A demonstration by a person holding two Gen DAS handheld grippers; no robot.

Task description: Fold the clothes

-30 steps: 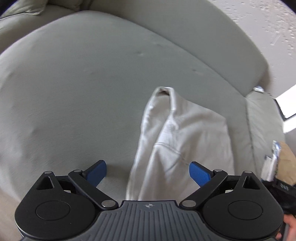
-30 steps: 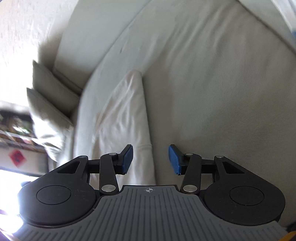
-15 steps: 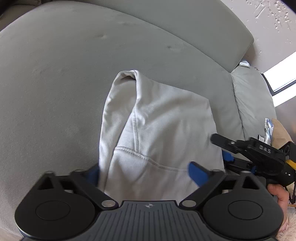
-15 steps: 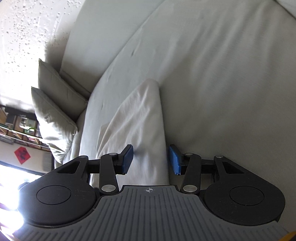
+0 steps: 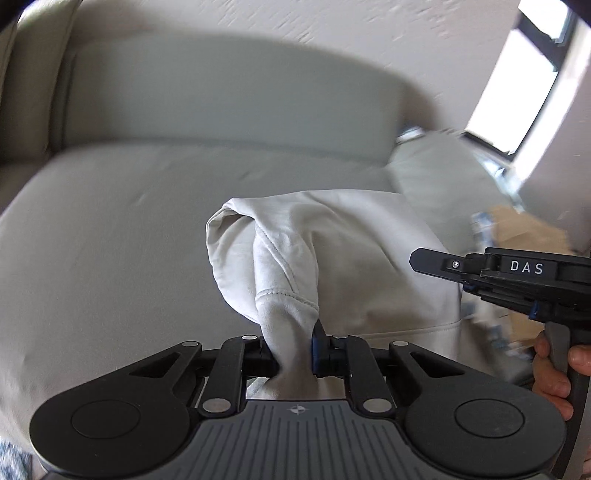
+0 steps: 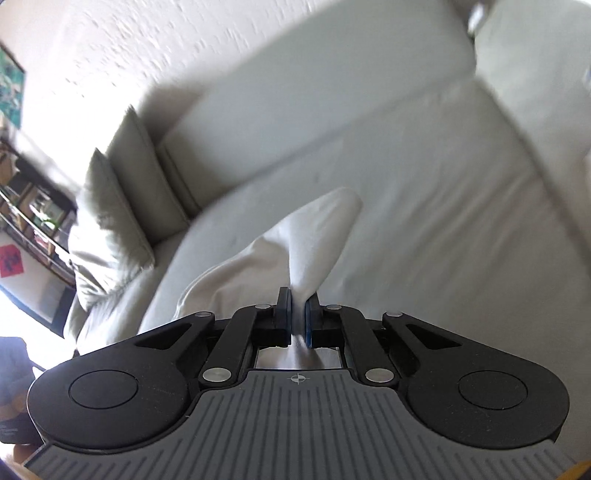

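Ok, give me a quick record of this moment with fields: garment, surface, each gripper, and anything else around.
garment: pale grey sweatshirt, partly folded, near end bunched and lifted
surface: grey sofa seat
left gripper: shut on sweatshirt fabric
right gripper: shut on a thin edge of the sweatshirt
right hand: visible on the gripper handle
nearby: two cushions at the sofa's end; shelves beyond
image quality: motion blur

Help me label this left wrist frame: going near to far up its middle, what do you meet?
Left claw shut on the light sweatshirt → sofa seat cushion → sofa backrest → textured wall.
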